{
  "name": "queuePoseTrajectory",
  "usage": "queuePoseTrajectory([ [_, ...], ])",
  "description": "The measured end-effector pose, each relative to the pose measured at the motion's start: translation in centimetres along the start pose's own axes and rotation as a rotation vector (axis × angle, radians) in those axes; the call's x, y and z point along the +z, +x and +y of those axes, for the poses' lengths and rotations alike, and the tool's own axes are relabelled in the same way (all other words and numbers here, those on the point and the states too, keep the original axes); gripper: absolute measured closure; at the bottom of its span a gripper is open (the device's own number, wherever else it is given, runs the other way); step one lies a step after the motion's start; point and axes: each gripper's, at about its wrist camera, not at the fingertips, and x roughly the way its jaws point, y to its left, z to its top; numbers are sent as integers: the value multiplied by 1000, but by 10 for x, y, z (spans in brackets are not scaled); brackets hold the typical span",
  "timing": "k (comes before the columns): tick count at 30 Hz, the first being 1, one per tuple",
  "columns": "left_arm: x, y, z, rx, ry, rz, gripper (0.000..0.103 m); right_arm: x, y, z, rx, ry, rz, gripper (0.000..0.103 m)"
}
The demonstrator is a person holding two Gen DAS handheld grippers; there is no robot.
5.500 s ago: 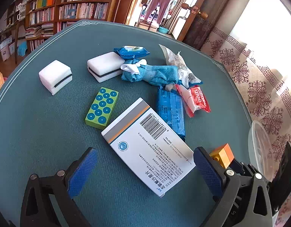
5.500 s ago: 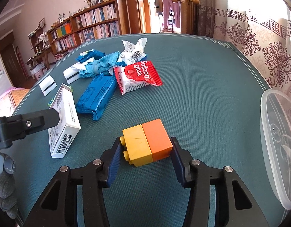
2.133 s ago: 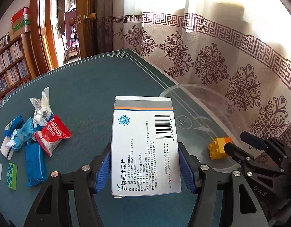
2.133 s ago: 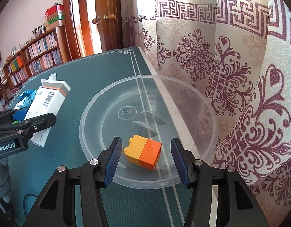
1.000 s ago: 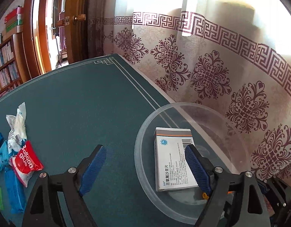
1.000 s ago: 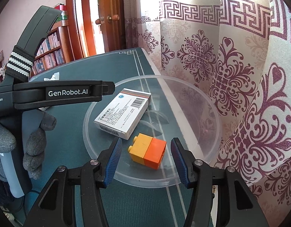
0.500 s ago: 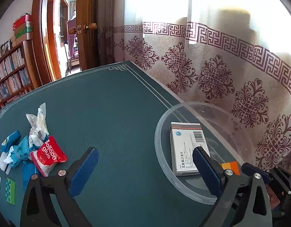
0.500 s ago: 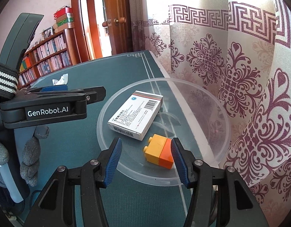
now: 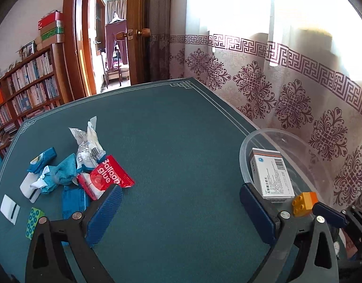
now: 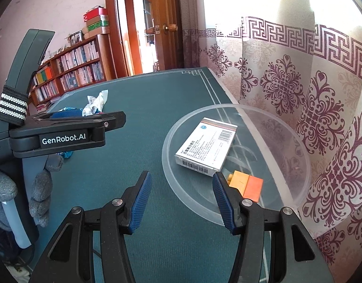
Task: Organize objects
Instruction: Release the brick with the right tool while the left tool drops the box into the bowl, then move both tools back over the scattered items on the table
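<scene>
A clear plastic bowl stands at the table's right edge by the curtain. In it lie a white medicine box and a yellow-orange toy block; both also show in the left wrist view, the box and the block. My left gripper is open and empty over bare cloth, left of the bowl. My right gripper is open and empty, just short of the bowl's near rim. The left gripper's body shows at the left of the right wrist view.
A pile lies at the table's left: a red "Balloon glue" packet, a blue packet, a blue cloth, a white wrapper, white sponges and a green dotted block. The curtain hangs behind the bowl.
Both grippers have drawn back and turned left, away from the bowl. The medicine box and the block stay in the bowl. More of the pile on the left has come into view.
</scene>
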Motion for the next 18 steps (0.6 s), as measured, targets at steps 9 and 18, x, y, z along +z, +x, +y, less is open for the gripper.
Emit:
queuePoseTrajectory([
  [9,-14,-12,42,56,-54,2,1,4,8,34,70,-28,21,48],
  [18,-31,-21,96,135,-134,13,1,6,30,75,150,-64,64,48],
])
